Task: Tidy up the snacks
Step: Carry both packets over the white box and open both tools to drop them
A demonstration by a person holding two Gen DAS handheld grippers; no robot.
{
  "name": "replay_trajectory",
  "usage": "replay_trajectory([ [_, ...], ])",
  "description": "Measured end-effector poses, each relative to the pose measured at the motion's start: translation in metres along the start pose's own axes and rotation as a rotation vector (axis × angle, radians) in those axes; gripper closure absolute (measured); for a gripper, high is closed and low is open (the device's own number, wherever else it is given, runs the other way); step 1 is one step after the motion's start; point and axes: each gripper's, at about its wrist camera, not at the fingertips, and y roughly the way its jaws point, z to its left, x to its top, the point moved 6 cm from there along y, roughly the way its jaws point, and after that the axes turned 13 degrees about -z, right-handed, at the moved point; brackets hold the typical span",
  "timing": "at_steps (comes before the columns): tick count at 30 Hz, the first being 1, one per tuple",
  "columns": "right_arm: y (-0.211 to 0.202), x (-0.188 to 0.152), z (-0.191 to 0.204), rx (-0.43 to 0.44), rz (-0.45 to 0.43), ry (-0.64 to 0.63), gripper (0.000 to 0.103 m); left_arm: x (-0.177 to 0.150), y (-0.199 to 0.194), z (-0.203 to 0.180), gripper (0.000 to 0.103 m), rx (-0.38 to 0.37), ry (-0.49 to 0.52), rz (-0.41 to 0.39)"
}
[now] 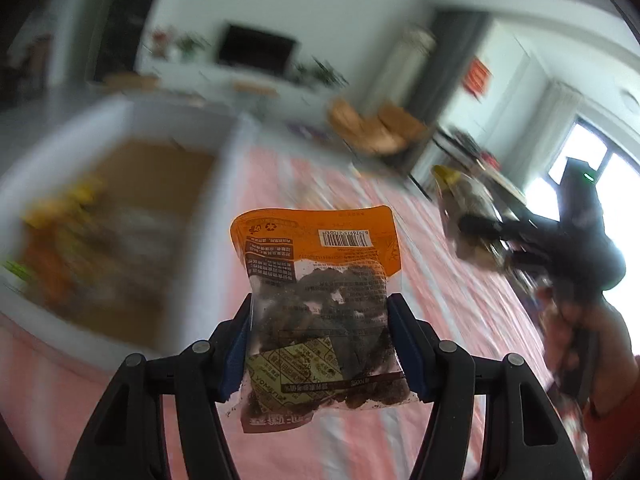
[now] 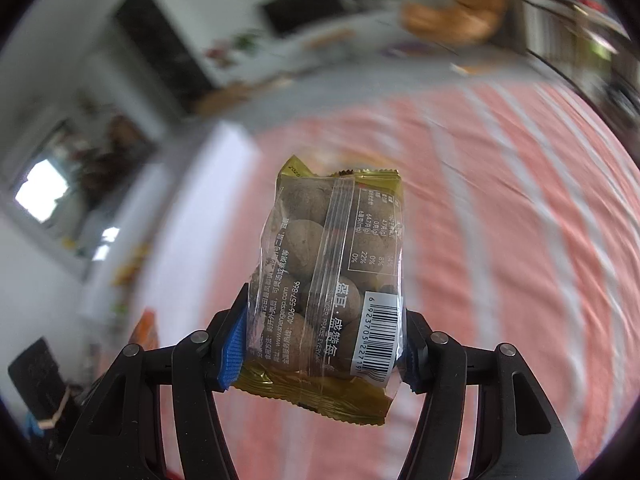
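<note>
- While the left gripper (image 1: pixel 320 344) points out over the worktop, an orange-topped snack packet (image 1: pixel 320 300) of dark dried pieces stands upright between its jaws, lifted clear of the surface.
- Its blue pads (image 1: pixel 404 344) pinch the packet's lower half from both sides, the jaws drawn in partway to the packet's width.
- The right gripper (image 2: pixel 320 344) holds a clear packet with gold ends (image 2: pixel 332 280), filled with round brown shelled fruit, upright and raised above the cloth.
- Its blue pads (image 2: pixel 232 344) press on the lower sides of that packet, jaws likewise partway closed around it.
- From the left wrist view, the right gripper and the hand (image 1: pixel 580 320) holding it show at the right edge, well apart from the orange packet.
- A white box (image 1: pixel 120 208) sits to the left on the worktop, with blurred colourful packets inside.
- A pink cloth with white stripes (image 2: pixel 500 200) covers the worktop.
- Beyond lie a living room with a dark television (image 1: pixel 256 48), a white cabinet, plants and a bright window, all blurred.
</note>
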Motion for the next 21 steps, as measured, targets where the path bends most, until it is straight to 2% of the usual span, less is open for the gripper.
replay_trajectory([
  [3,0.017,0.011,0.097,0.173,0.004,-0.084,0.038,0.04,-0.016,0.064,0.039,0.178,0.003,-0.059],
  [4,0.029,0.008,0.137,0.241,0.023,-0.114,0.038,0.05,-0.02,0.094,0.038,0.263,-0.009,-0.069],
  [6,0.047,-0.004,0.187,0.321,0.052,-0.151,0.035,0.058,-0.025,0.139,0.024,0.398,-0.036,-0.065],
  [7,0.058,-0.011,0.211,0.35,0.061,-0.174,0.03,0.059,-0.026,0.163,0.011,0.474,-0.05,-0.042],
  [8,0.071,-0.019,0.234,0.369,0.067,-0.205,0.015,0.057,-0.028,0.182,0.008,0.527,-0.064,-0.013],
  [9,0.081,-0.027,0.247,0.373,0.079,-0.225,0.004,0.053,-0.032,0.198,0.008,0.557,-0.079,0.012],
  [12,0.1,-0.045,0.257,0.348,0.113,-0.228,0.002,0.042,-0.053,0.212,0.008,0.582,-0.111,-0.01],
  [14,0.096,-0.048,0.239,0.331,0.073,-0.223,0.002,0.034,-0.065,0.206,0.008,0.565,-0.135,-0.049],
  [17,0.082,-0.054,0.184,0.233,-0.01,-0.311,0.002,0.021,-0.073,0.17,0.008,0.453,-0.154,-0.084],
  [19,0.077,-0.071,0.118,0.077,-0.029,-0.418,0.002,0.01,-0.076,0.134,0.008,0.34,-0.142,-0.096],
  [21,0.077,-0.089,0.057,-0.074,-0.001,-0.483,0.002,0.004,-0.075,0.09,0.008,0.232,-0.104,-0.104],
])
